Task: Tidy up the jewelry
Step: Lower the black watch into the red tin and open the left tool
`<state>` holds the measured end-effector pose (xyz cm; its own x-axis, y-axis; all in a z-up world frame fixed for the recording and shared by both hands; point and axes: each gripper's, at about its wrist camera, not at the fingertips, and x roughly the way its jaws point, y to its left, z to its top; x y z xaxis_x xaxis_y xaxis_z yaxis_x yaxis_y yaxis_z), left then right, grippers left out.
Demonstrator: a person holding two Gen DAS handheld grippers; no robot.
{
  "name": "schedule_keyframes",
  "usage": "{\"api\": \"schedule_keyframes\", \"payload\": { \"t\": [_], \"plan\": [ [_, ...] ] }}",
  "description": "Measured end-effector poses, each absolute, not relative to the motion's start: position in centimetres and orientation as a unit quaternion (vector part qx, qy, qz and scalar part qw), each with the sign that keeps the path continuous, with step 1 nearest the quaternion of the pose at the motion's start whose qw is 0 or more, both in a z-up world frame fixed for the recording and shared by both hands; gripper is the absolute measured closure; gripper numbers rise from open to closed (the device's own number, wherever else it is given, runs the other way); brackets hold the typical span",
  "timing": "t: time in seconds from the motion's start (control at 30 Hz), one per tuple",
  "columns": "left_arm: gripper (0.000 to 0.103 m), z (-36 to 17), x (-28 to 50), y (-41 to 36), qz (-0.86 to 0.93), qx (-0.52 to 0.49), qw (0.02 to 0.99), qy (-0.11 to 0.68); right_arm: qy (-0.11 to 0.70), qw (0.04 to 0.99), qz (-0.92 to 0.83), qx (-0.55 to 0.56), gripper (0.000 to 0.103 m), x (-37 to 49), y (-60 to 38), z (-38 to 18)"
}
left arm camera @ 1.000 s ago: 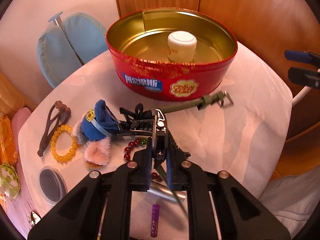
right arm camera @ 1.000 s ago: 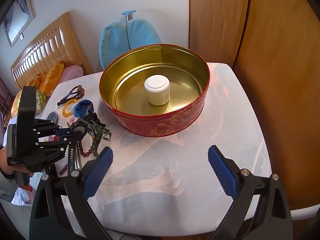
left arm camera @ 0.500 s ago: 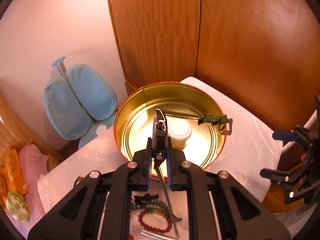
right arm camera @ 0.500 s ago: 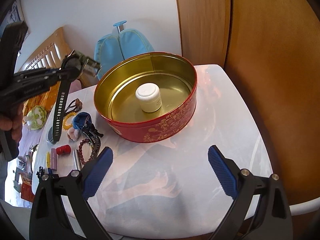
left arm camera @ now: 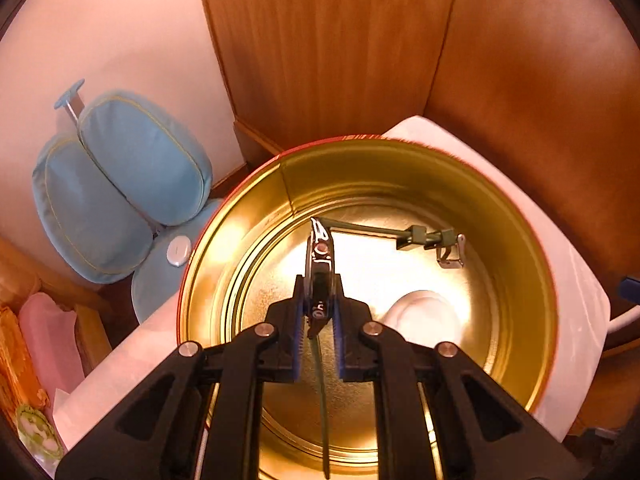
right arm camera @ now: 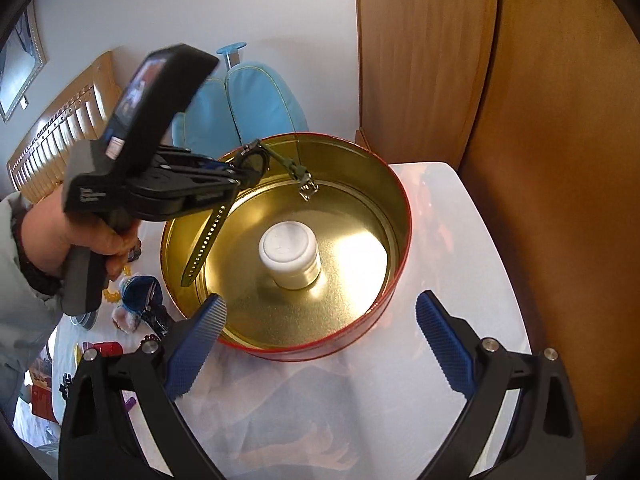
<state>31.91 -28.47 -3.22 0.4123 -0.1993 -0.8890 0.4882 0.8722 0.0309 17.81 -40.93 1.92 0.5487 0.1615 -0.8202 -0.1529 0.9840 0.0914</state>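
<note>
Lowered over the tin (left arm camera: 240, 240), left gripper (left arm camera: 318, 312) pinches the watch (left arm camera: 320, 248); right gripper (right arm camera: 320, 344) spread

White-covered table (right arm camera: 460, 240) stands against wooden cabinet panels, with a round red tin (right arm camera: 320, 350), gold inside, on its middle. Left of the tin lie small items close together: yellow bead bracelet (right arm camera: 112, 295), blue plush charm (right arm camera: 138, 292), dark red bead bracelet (right arm camera: 150, 337), small red cylinder (right arm camera: 107, 347), and a purple tube (right arm camera: 130, 402) at the near edge.

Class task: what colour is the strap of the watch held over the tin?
Dark olive green watch strap, clearest in the right wrist view.
</note>
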Motion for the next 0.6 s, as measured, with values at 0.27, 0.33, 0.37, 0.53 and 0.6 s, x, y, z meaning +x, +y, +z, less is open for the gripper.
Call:
{"api": "schedule_keyframes", "payload": {
  "t": [0.27, 0.33, 0.37, 0.53, 0.6],
  "plan": [
    [0.09, -8.2, 34.0, -28.5, -0.171, 0.174, 0.783, 0.572, 0.483, 0.871, 0.085, 0.0, 0.006, 18.2, -40.0, 1.0],
    [0.089, -8.5, 33.7, -28.6, -0.165, 0.181, 0.783, 0.572, 0.485, 0.87, 0.082, 0.003, 0.006, 18.2, -40.0, 1.0],
    [0.089, -8.5, 33.6, -28.6, -0.164, 0.182, 0.783, 0.572, 0.486, 0.87, 0.082, 0.003, 0.006, 18.1, -40.0, 1.0],
    [0.083, -8.0, 32.8, -28.5, -0.161, 0.186, 0.784, 0.569, 0.484, 0.871, 0.082, 0.0, 0.006, 17.3, -40.1, 1.1],
    [0.068, -7.0, 31.9, -28.3, -0.168, 0.179, 0.795, 0.554, 0.482, 0.872, 0.081, 0.001, 0.006, 16.8, -40.1, 1.3]
  ]
}}
